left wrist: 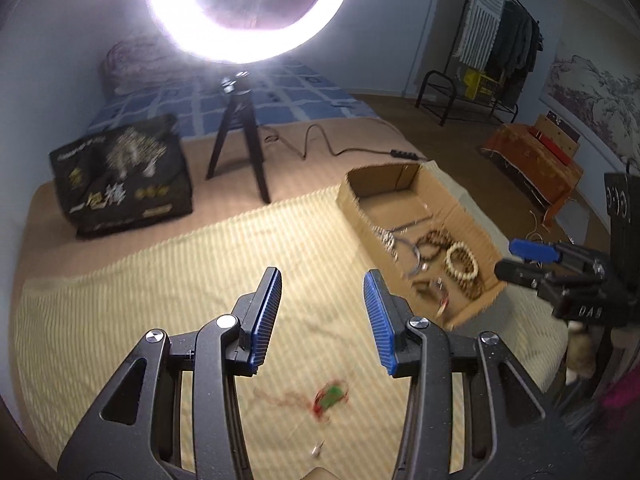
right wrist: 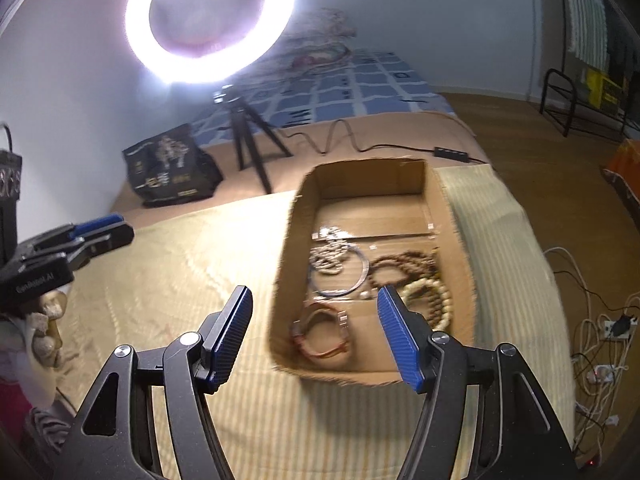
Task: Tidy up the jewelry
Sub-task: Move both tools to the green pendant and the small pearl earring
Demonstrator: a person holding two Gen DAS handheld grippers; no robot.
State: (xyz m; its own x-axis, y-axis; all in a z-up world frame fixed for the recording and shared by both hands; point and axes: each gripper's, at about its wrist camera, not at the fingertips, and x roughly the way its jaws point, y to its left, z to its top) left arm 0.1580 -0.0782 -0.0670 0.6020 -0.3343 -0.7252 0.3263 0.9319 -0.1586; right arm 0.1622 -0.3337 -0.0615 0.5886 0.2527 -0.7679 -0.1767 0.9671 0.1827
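Note:
A shallow cardboard box (right wrist: 368,180) lies on the striped yellow cloth (right wrist: 168,272). It holds a cream bead bracelet (right wrist: 434,304), brown beads (right wrist: 404,268), a silver chain (right wrist: 328,256), a thin hoop (right wrist: 340,290) and a red-brown bracelet (right wrist: 320,338). My right gripper (right wrist: 315,292) hovers over the box's near end, open and holding nothing. My left gripper (left wrist: 322,276) is open too, above bare cloth to the left of the box (left wrist: 380,180). Below it a red cord with a green pendant (left wrist: 330,396) lies on the cloth. Each gripper shows in the other's view: right gripper (left wrist: 506,258), left gripper (right wrist: 126,229).
A bright ring light on a black tripod (left wrist: 240,140) stands behind the cloth, with a black printed bag (left wrist: 124,184) to its left. A cable and switch (right wrist: 450,154) run behind the box. Cables and power strips (right wrist: 600,344) lie on the floor at right.

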